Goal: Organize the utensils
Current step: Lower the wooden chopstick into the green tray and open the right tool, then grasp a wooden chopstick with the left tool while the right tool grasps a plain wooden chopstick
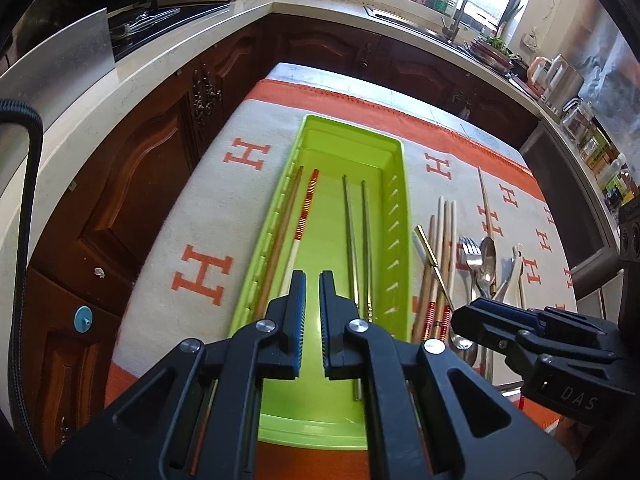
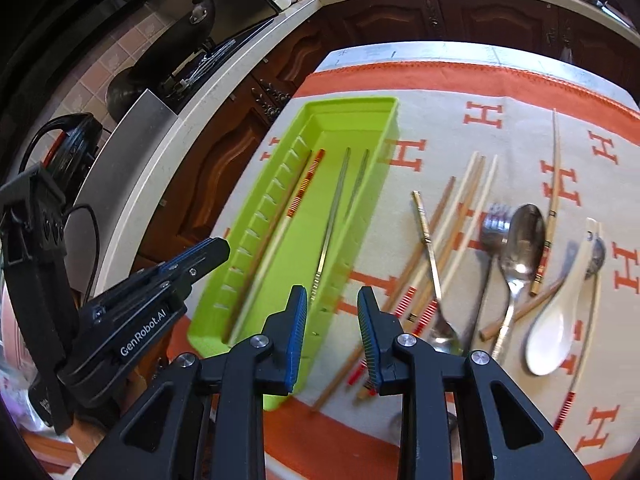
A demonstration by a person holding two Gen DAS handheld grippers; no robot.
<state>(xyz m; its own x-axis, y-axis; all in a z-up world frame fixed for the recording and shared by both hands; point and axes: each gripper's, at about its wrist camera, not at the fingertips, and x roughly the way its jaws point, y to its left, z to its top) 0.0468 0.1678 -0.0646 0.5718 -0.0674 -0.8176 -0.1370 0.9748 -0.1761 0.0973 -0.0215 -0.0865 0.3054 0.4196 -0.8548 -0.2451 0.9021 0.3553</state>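
Observation:
A lime-green tray (image 1: pixel 401 152) (image 2: pixel 352 102) lies lengthwise on the orange-and-grey cloth. In it lie a brown chopstick (image 1: pixel 282 228), a red-banded chopstick (image 1: pixel 307 204) and a pair of metal chopsticks (image 1: pixel 351 232). My left gripper (image 1: pixel 313 276) (image 2: pixel 202 252) hovers over the tray's near half, shut with nothing between its pads. To the tray's right, loose chopsticks (image 2: pixel 460 208), a fork (image 2: pixel 494 226), a metal spoon (image 2: pixel 522 236) and a white ceramic spoon (image 2: pixel 554 328) lie in a heap. My right gripper (image 2: pixel 332 294) (image 1: pixel 474 312) stands open and empty above the tray's right wall and the heap's near end.
One pale chopstick (image 2: pixel 554 160) lies apart at the far right of the cloth (image 1: pixel 208 208). Dark wooden cabinets (image 1: pixel 132 160) and a pale countertop (image 1: pixel 168 68) with a stove and a sink (image 1: pixel 424 24) run round the table's left and far sides.

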